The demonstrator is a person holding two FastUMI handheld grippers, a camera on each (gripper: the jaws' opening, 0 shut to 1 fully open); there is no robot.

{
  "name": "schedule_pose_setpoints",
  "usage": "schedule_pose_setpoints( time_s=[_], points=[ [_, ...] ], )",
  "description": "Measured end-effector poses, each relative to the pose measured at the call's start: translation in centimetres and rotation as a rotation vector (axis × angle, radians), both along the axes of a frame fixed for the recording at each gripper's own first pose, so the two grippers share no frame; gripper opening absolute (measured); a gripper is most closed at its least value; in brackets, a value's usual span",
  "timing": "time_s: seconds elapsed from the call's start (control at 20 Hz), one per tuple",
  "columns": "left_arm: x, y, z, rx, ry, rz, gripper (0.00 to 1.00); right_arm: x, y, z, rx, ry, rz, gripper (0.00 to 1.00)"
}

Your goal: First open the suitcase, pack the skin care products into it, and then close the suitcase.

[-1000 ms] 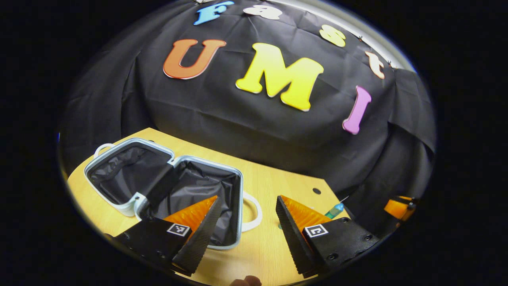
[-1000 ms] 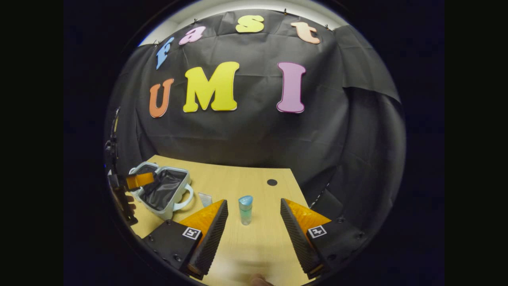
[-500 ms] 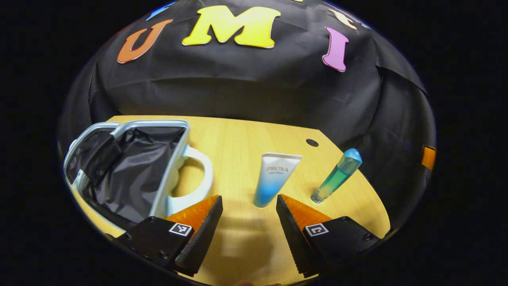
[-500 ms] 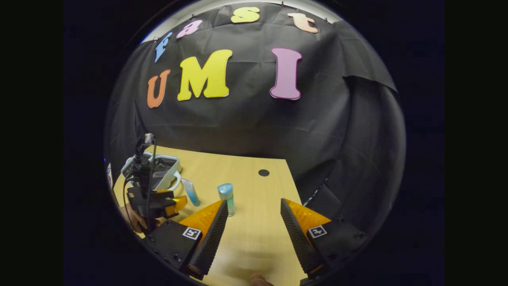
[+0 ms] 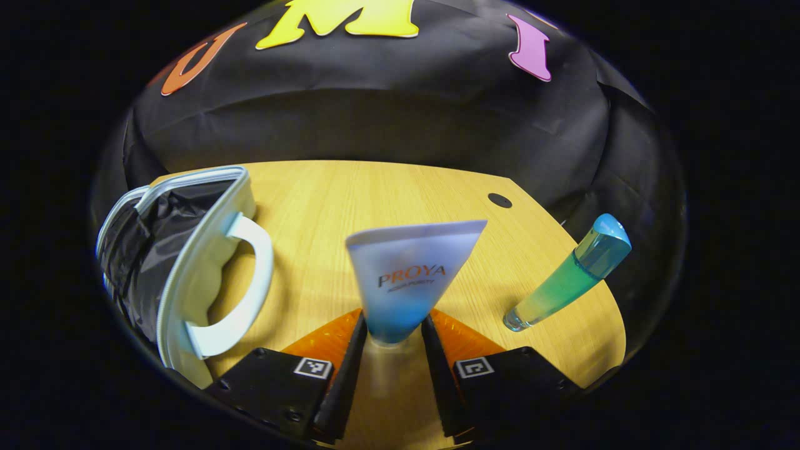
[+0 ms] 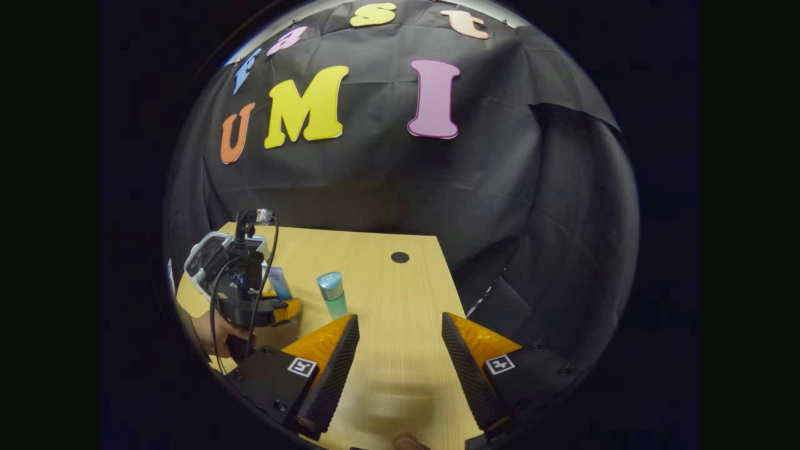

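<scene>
1. In the left gripper view, I am seeing the suitcase [image 5: 187,262] sitting at the far left of the frame, lid open, dark lining showing, its pale handle [image 5: 240,281] arching toward the centre. It is lying close to the table's left edge.
2. I am reading bare wooden table [image 5: 350,200] between the handle and the middle of the frame, open room there.
3. At lower centre, my left gripper [image 5: 392,337] is closing around the blue base of the cream tube [image 5: 412,275]; both fingers appear to be touching its sides, though I cannot tell how firmly they are pressing. The tube is standing upright, its flat crimped end at the top.
4. Right of it, the teal bottle [image 5: 572,275] is standing apart from the tube, near the table's right edge. A dark round hole [image 5: 499,200] is sitting in the tabletop behind it.
5. In the right gripper view, a hand [image 6: 215,334] is gripping the left tool at the lower left, with the suitcase behind it.
6. The bottle is standing left of centre, just beyond my right gripper's left finger.
7. My right gripper [image 6: 400,350] is hanging open at the bottom, fingers wide apart, nothing between them, bare tabletop ahead up to the far edge and the right edge just beside its right finger.
</scene>
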State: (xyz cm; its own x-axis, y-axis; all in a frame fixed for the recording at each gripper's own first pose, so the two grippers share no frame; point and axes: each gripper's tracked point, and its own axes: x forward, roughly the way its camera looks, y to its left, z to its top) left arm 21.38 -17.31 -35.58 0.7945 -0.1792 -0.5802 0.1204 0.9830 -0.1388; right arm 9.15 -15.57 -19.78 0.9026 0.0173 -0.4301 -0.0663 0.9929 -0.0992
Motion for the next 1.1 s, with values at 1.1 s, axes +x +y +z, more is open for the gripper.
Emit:
schedule_pose_setpoints(
  time_s=[1.1],
  points=[
    [-17.2, 14.2, 9.9, -0.026, -0.014, 0.136, 0.45, 11.3, 12.4, -13.0, 0.027, 0.101, 0.141, 0.71]
  ],
)
